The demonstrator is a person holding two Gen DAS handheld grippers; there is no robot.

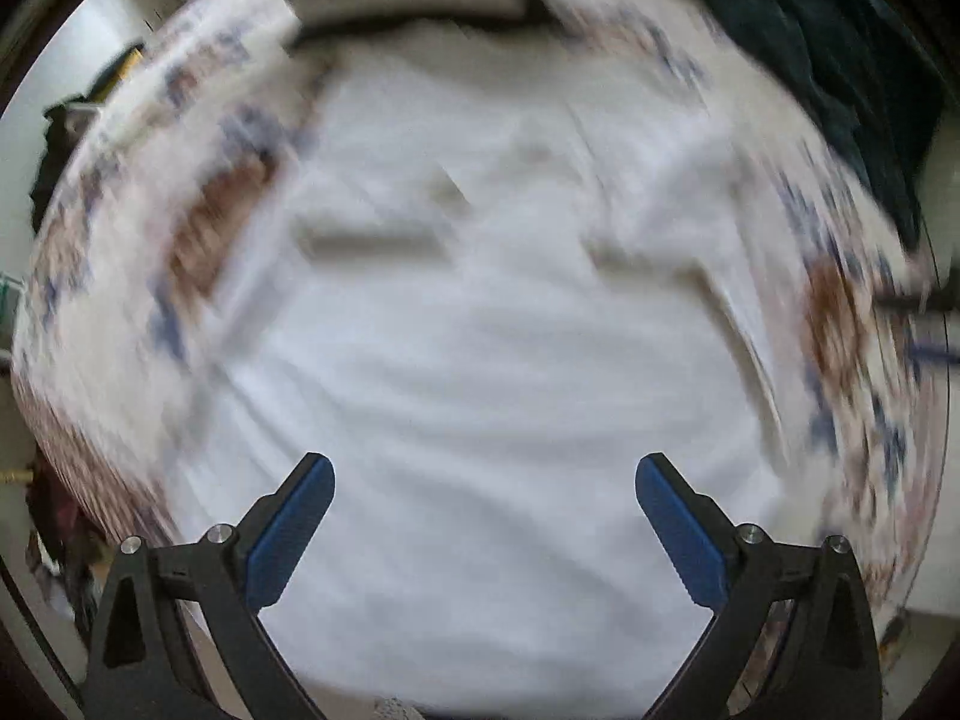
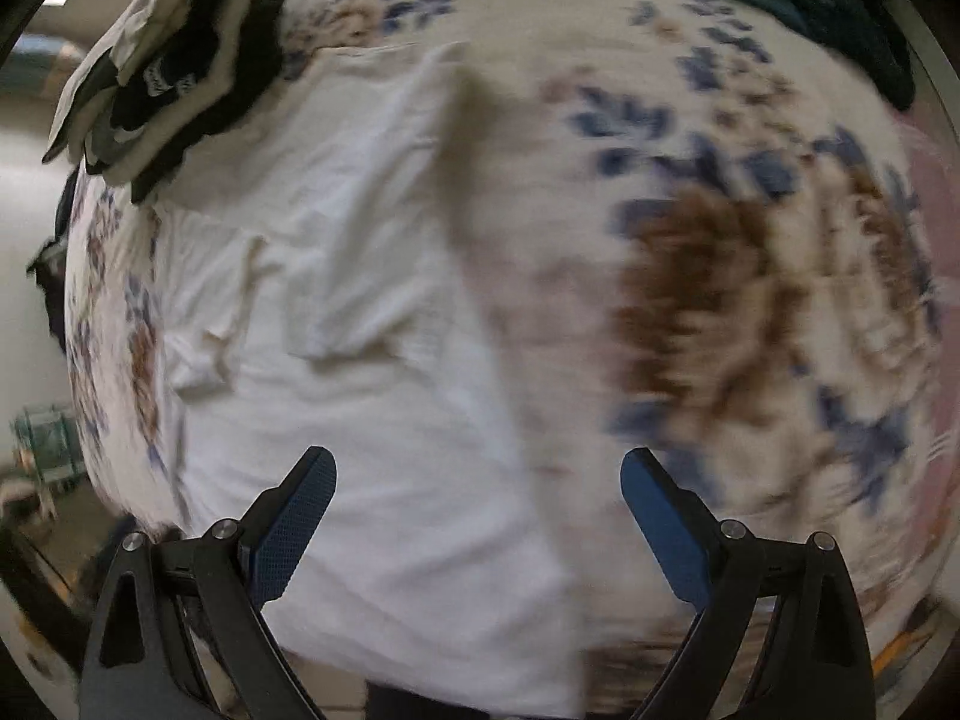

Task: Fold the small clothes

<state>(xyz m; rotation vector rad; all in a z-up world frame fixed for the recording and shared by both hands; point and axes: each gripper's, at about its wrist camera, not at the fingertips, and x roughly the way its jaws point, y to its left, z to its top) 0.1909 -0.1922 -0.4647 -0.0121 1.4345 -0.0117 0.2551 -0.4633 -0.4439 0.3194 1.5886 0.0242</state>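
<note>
A white garment point(image 1: 480, 330) lies spread flat on a floral bedsheet point(image 1: 120, 300), with sleeves folded in over its upper part. My left gripper point(image 1: 485, 474) is open and empty, hovering above the garment's lower middle. In the right wrist view the same white garment point(image 2: 360, 360) fills the left half, its right edge running down the middle. My right gripper point(image 2: 478, 468) is open and empty above that right edge, over garment and floral sheet point(image 2: 720, 300). Both views are motion-blurred.
A stack of folded black, white and grey clothes point(image 2: 174, 66) sits at the sheet's far left corner. A dark teal cloth point(image 1: 840, 60) lies at the far right, also showing in the right wrist view point(image 2: 840, 12). The bed's edge runs along the left.
</note>
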